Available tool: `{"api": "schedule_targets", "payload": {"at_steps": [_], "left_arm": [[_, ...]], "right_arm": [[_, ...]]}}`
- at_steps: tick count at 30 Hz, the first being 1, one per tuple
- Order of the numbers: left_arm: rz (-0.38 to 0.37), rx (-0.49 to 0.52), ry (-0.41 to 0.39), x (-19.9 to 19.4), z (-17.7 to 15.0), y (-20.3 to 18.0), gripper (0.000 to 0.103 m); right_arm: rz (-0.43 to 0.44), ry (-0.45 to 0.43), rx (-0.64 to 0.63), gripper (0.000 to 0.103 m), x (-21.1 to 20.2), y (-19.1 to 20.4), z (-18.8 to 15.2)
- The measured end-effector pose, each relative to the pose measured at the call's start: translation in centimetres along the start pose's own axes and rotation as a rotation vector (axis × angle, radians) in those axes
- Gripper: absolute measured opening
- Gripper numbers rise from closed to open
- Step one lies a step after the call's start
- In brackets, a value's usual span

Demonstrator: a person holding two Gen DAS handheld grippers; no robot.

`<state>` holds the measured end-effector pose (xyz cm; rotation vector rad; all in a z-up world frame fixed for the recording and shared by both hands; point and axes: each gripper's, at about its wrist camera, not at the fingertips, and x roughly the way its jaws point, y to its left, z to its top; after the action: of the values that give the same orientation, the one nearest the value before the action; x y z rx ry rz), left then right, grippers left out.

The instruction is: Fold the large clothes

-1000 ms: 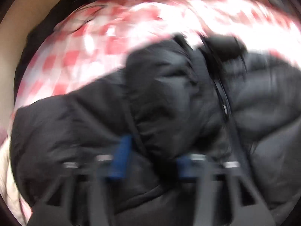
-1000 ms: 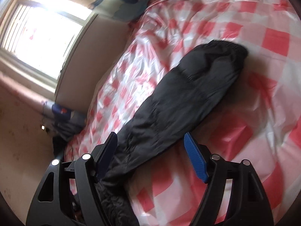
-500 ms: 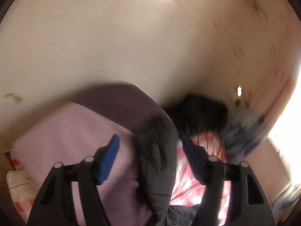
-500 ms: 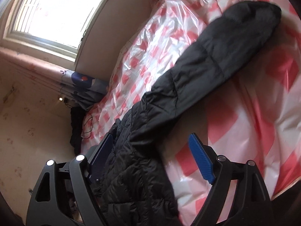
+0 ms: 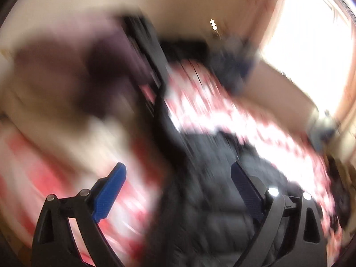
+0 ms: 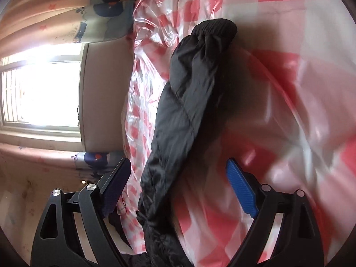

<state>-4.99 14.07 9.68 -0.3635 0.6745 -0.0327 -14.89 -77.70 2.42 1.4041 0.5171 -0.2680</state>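
Observation:
A black quilted puffer jacket (image 5: 222, 211) lies on a red-and-white checked plastic sheet (image 5: 200, 102). The left wrist view is heavily blurred. My left gripper (image 5: 178, 191) is open above the jacket's body, with nothing between its blue pads. In the right wrist view one black sleeve (image 6: 187, 102) stretches away across the sheet (image 6: 300, 133), its cuff at the far end. My right gripper (image 6: 178, 184) is open, its fingers on either side of the sleeve's near part, not closed on it.
A bright window (image 6: 40, 91) and a beige headboard (image 6: 104, 98) stand left of the bed. A blue patterned cushion (image 6: 109, 20) lies by the curtain. A purple shape (image 5: 104, 66), blurred, shows in the left wrist view.
The left gripper has swung quickly from facing the wall back down toward the jacket and sheet. The right gripper has turned and come closer over the sleeve. Both stay open.

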Motion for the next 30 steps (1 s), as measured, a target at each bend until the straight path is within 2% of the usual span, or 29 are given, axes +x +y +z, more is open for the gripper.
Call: {"api": "schedule_targets", "payload": {"at_steps": [2, 5, 6, 7, 8, 9, 10, 13, 15, 17, 20, 23, 27, 30], "left_arm": [[-0.037, 0.026, 0.077, 4.1, -3.5, -2.3, 0.091], [-0.069, 0.011, 0.176, 8.5, -6.4, -4.9, 0.091], [-0.072, 0.007, 0.196, 9.1, -7.0, -5.3, 0.091], [-0.082, 0.006, 0.202, 9.7, -7.1, -6.1, 0.091], [-0.089, 0.022, 0.187, 10.0, -6.9, -6.8, 0.091], [-0.084, 0.04, 0.175, 9.8, -7.3, -7.2, 0.091], [-0.075, 0.075, 0.147, 10.0, -6.9, -8.1, 0.091], [-0.053, 0.17, 0.067, 10.6, -6.5, -9.7, 0.092], [-0.054, 0.217, 0.03, 10.6, -6.7, -10.6, 0.094], [-0.074, 0.251, 0.011, 11.0, -7.1, -11.1, 0.094], [-0.104, 0.257, 0.002, 11.7, -7.7, -11.3, 0.094], [-0.095, 0.268, -0.003, 12.2, -8.0, -11.2, 0.094], [-0.066, 0.28, -0.019, 12.6, -8.1, -10.9, 0.094], [-0.038, 0.268, -0.005, 13.2, -8.3, -10.3, 0.096]], "right_arm": [[0.01, -0.007, -0.022, 0.084, 1.4, 0.3, 1.3], [0.001, -0.055, -0.034, 0.083, 3.3, 0.6, 3.1], [-0.004, -0.078, -0.043, 0.075, 3.5, 0.7, 4.3], [-0.006, -0.096, -0.068, 0.06, 3.8, 1.1, 5.0], [-0.004, -0.103, -0.088, 0.021, 4.1, 2.1, 5.3], [0.016, -0.112, -0.126, 0.005, 3.8, 3.5, 6.0], [0.04, -0.13, -0.188, 0.005, 3.5, 5.4, 5.9], [0.149, -0.191, -0.48, 0.004, 0.9, 11.8, 4.3], [0.113, -0.188, -0.526, 0.004, 0.9, 12.3, 4.0], [0.025, -0.163, -0.466, 0.005, 2.2, 10.0, 4.8], [-0.074, -0.147, -0.293, 0.005, 3.7, 4.3, 6.5], [-0.104, -0.143, -0.215, 0.005, 4.3, 0.8, 6.8], [-0.109, -0.171, -0.233, 0.005, 4.3, 1.2, 6.2], [-0.089, -0.211, -0.286, 0.005, 3.5, 4.2, 5.1]]}}
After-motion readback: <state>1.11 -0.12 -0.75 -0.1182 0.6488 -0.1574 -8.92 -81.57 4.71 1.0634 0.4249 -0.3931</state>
